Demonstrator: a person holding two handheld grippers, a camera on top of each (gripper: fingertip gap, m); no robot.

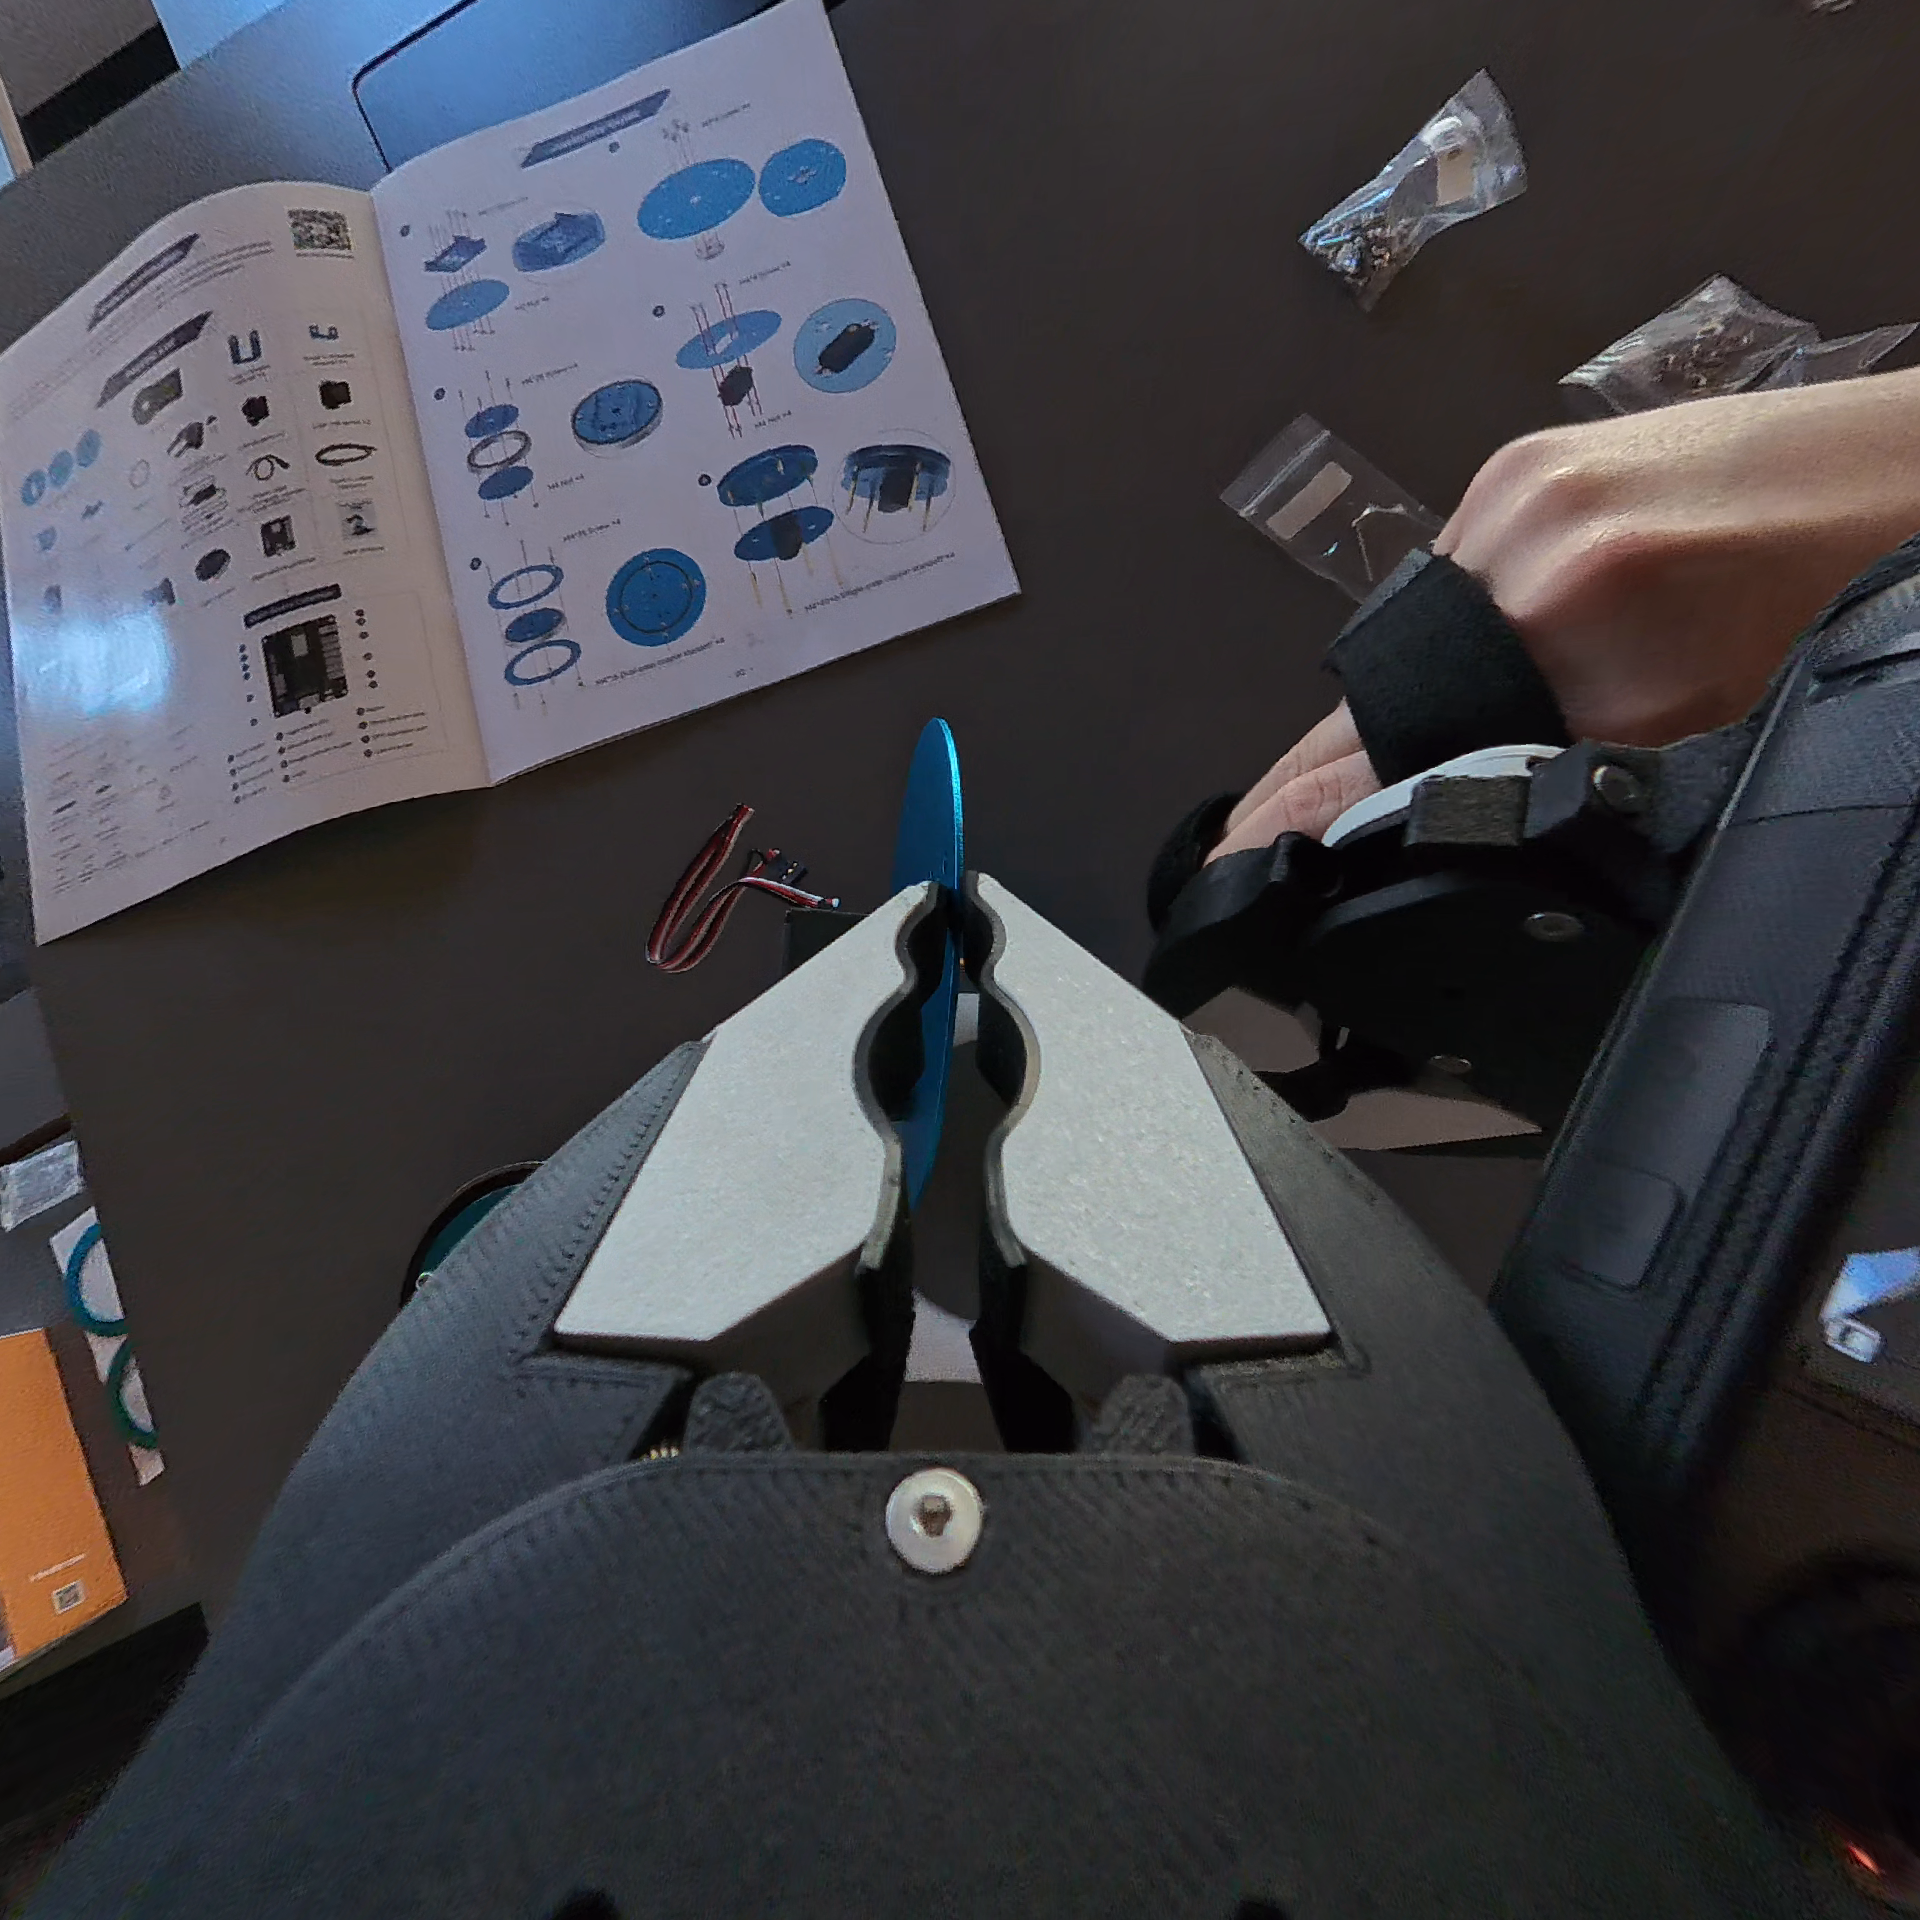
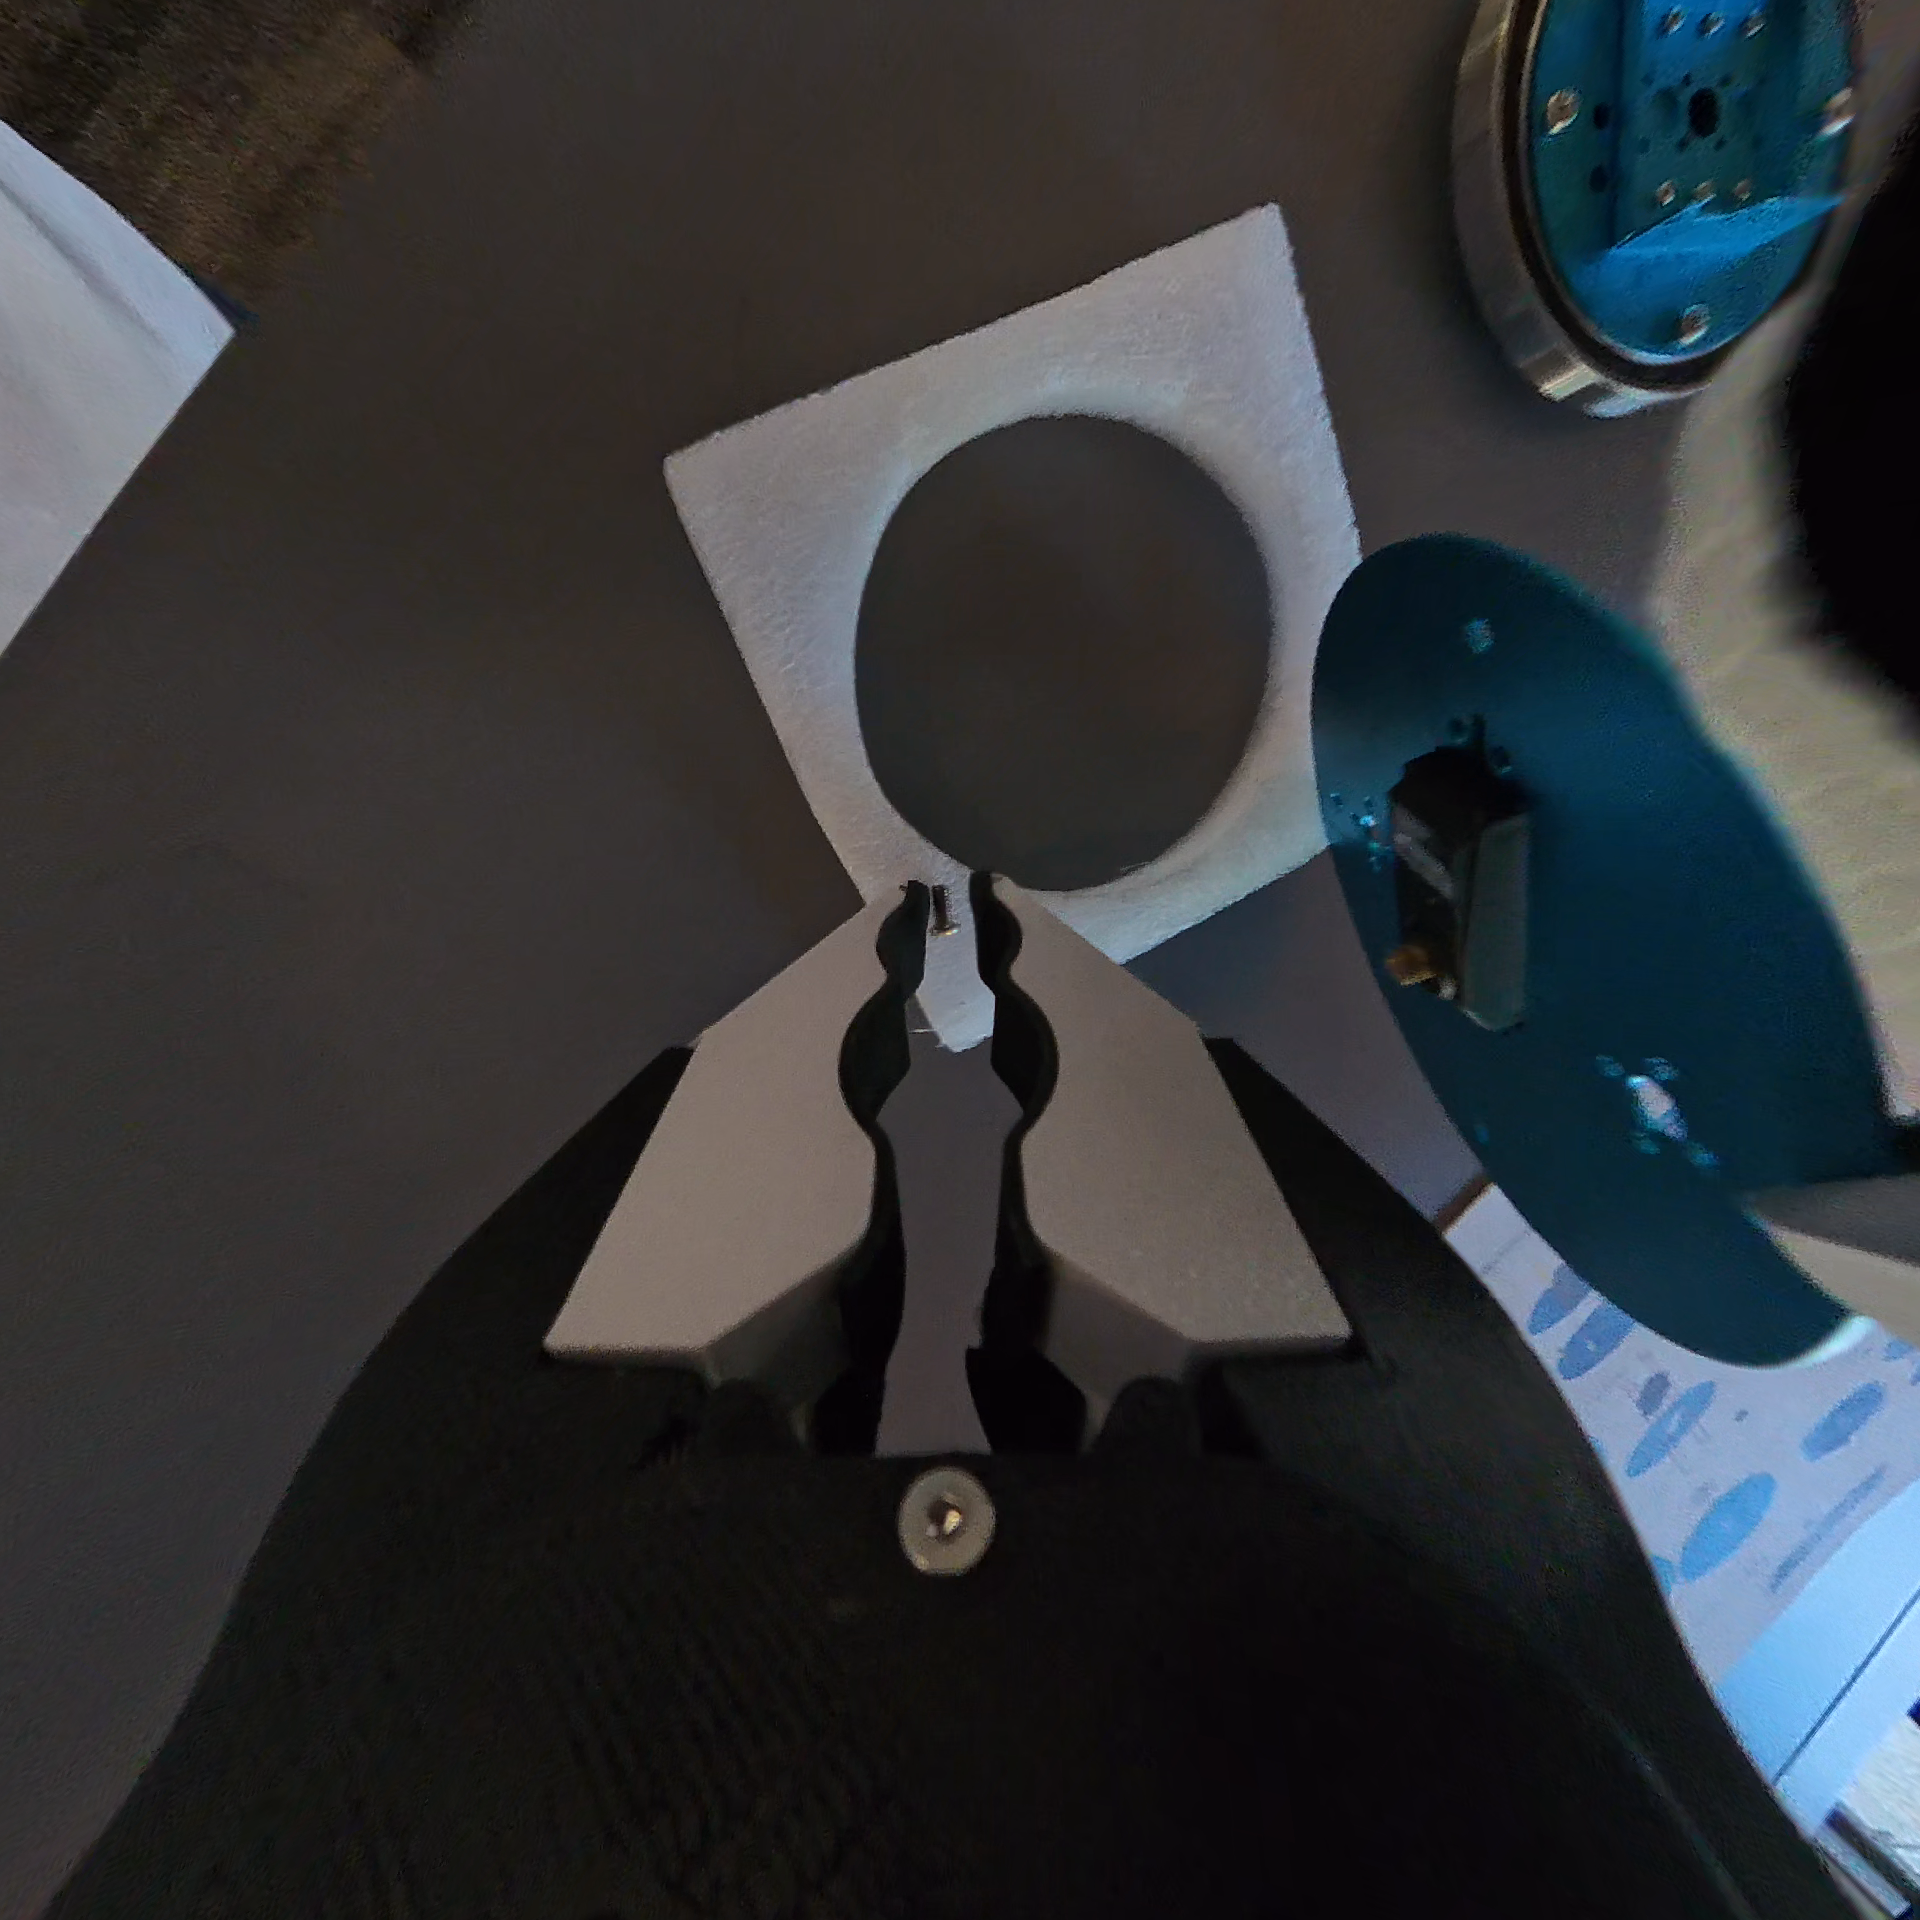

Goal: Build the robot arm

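Observation:
My left gripper (image 1: 948,894) is shut on the rim of a thin blue disc (image 1: 932,821) and holds it edge-on above the dark table. The same disc (image 2: 1662,831) shows in the right wrist view with a black servo (image 2: 1455,894) mounted on it. My right gripper (image 2: 948,894) is narrowly open, its tips over the near corner of a white foam square (image 2: 779,540) that has a round hole. A small screw (image 2: 940,912) sits between the tips, close to the left finger; the gap is wider than the screw. The right gripper body (image 1: 1455,914) and a hand (image 1: 1662,582) sit beside the disc.
An open instruction booklet (image 1: 468,468) lies at the far left. A red, black and white servo cable (image 1: 717,883) lies ahead. Several clear bags of small parts (image 1: 1413,187) lie at the far right. A blue round assembly with a metal ring (image 2: 1662,187) is at the upper right. The left gripper's tips are roughly 12 cm from the right gripper's. My right tips are roughly 6 cm from the white foam square (image 2: 779,540).

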